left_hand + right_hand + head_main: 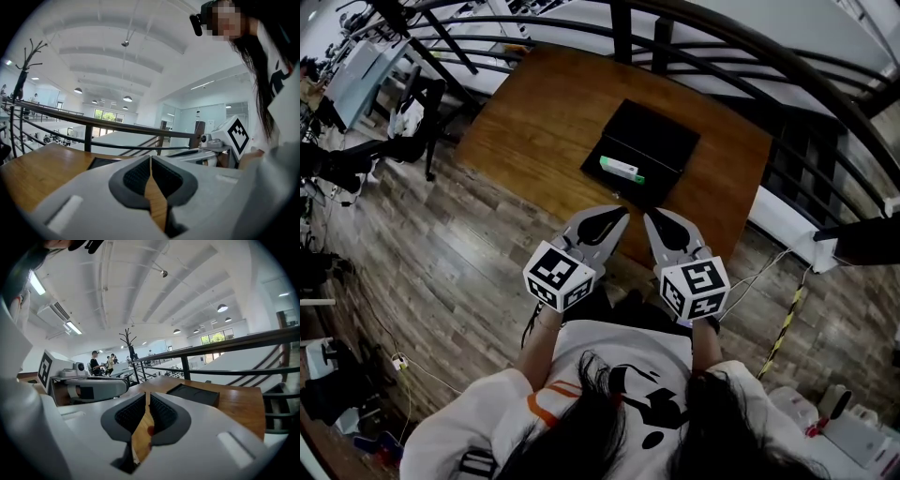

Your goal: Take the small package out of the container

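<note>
— Small package [622,169]: how does it look from where we stand?

— In the head view we see a short, oblong pack, mostly white with green along one side and end. It lies flat inside the black container [639,150], toward its left side, with nothing touching it.

— And where does the container sit?

— On the wooden table [534,122], well in from the near edge, with the dark railing [722,37] beyond it. We can also see the container's low dark wall in the right gripper view [194,394] and a sliver of it in the left gripper view [101,162]. Neither of those views shows the package.

— How do our claws stand?

— The left gripper [621,213] is clenched. In its own view [150,161] the ribbed pads meet at the tip, and only a thin wedge of table wood shows behind them. It holds nothing.

— The right one?

— The right gripper [648,216] is drawn together too. Its own view [146,395] shows just a narrow slit between the pads, and it is also empty. Both tips hover side by side, just apart, over the table's near edge, short of the container.
</note>
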Demonstrator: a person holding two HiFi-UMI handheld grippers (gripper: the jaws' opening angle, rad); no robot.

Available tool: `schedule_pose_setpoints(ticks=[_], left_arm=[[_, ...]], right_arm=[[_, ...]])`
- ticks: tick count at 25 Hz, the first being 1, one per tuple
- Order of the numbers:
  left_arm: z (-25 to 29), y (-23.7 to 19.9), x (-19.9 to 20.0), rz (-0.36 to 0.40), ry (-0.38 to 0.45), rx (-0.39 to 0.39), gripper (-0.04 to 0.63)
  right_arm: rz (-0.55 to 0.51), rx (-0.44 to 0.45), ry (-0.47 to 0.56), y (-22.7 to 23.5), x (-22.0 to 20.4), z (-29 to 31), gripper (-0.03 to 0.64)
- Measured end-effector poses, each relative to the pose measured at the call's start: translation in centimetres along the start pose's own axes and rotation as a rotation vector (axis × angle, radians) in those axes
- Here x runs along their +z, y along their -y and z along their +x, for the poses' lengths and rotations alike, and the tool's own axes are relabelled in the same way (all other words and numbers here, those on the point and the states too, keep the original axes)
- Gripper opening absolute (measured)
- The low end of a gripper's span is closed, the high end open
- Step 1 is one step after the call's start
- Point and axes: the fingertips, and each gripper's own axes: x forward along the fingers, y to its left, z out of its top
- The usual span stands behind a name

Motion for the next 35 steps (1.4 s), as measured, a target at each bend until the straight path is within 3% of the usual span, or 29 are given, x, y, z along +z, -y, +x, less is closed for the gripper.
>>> schedule_pose_setpoints(ticks=[12, 23, 29, 35], left_arm=[[1.5, -6.5, 0.9, 0.001, -0.024, -0.098, 0.015], [1.6, -13.2, 1.3, -0.039, -0.044, -0.179, 0.034], [1.4, -15.1, 1.1, -0.046, -0.064, -0.249, 0.043], [1.1, -16.6, 1.3, -0.05, -0.073, -0.32, 0.044]], right_arm=[[0.019, -0.067, -0.03, 0.9, 0.6, 6.0, 0.087], [-0.011, -0.165, -0.163, 2.1, -1.0, 11.4, 0.142], [-0.042, -0.184, -0.23, 3.0, -2.1, 13.8, 0.169], [-0.119, -0.146, -0.343, 3.8, -3.2, 16.3, 0.194]])
